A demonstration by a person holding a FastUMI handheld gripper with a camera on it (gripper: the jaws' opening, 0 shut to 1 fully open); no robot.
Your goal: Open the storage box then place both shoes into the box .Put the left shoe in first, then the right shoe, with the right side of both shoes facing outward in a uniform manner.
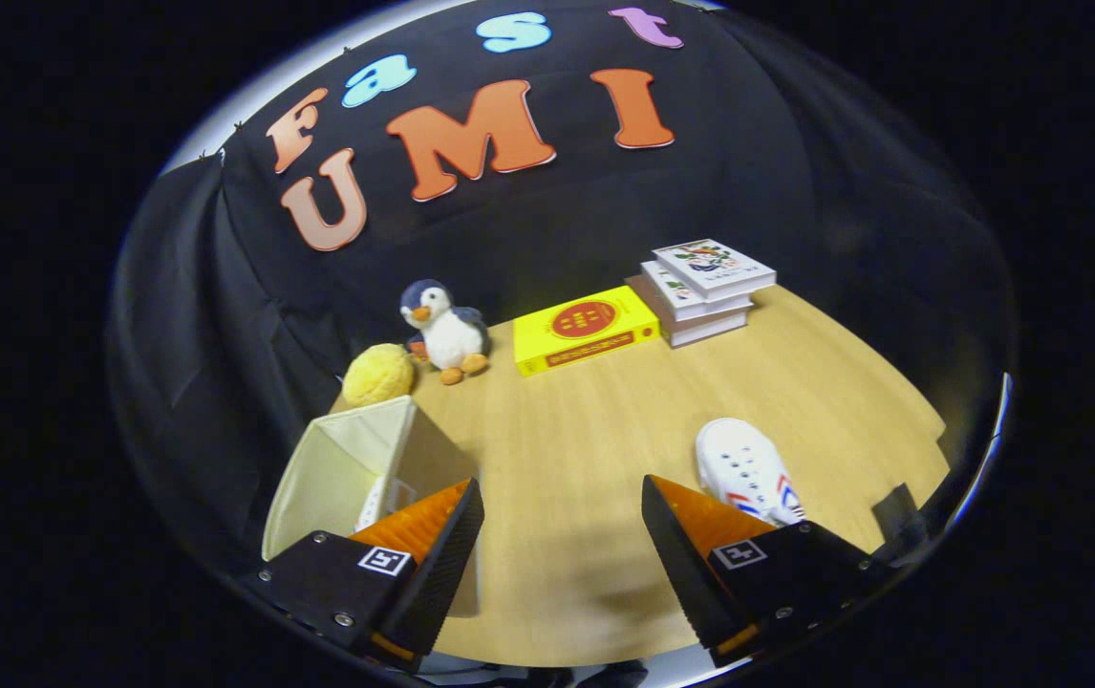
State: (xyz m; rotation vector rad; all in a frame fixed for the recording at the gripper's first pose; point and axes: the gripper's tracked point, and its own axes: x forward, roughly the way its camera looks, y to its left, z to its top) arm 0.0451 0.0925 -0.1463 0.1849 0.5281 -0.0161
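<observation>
White shoe is seen lower right, just beyond the right finger of the wide-open, empty gripper, its length pointing away, storage box lower left.

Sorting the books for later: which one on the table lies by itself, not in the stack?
The yellow book, lying flat between the plush penguin and the stack of books. The open gripper is far from it.

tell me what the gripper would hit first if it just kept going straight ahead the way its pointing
The gripper is open with bare table between and ahead of its fingers. Straight on, the first thing looks to be the yellow book at the back, though depth is hard to judge. The shoe and storage box lie off to either side.
</observation>
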